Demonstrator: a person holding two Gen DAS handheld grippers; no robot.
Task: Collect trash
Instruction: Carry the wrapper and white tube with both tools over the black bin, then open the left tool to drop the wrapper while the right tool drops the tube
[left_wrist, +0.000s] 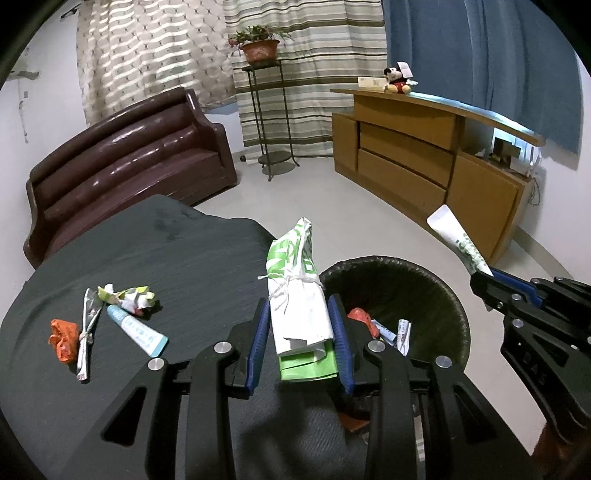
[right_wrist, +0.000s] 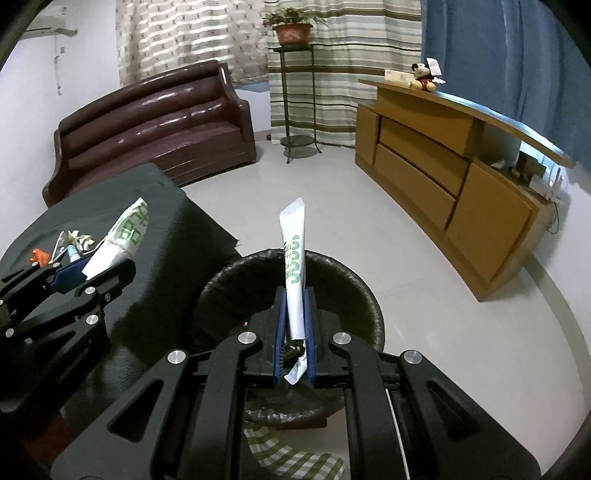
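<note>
My left gripper (left_wrist: 299, 306) is shut on a rolled white-and-green paper bag (left_wrist: 299, 295) tied with string, held at the table edge beside the black-lined trash bin (left_wrist: 436, 284). My right gripper (right_wrist: 294, 295) is shut on a white tube with green print (right_wrist: 293, 254), held upright above the bin (right_wrist: 354, 291). The bin holds red and white scraps (left_wrist: 360, 316). On the dark table (left_wrist: 166, 251) lie an orange wrapper (left_wrist: 62, 338), a twisted paper stick (left_wrist: 86, 332), a small blue-white tube (left_wrist: 138, 330) and crumpled paper (left_wrist: 129, 295).
A brown sofa (left_wrist: 122, 155) stands behind the table. A metal plant stand (left_wrist: 271, 122) with a potted plant is at the curtains. A long wooden cabinet (left_wrist: 436, 158) runs along the right wall. A green checked cloth (right_wrist: 295, 458) lies low under the right gripper.
</note>
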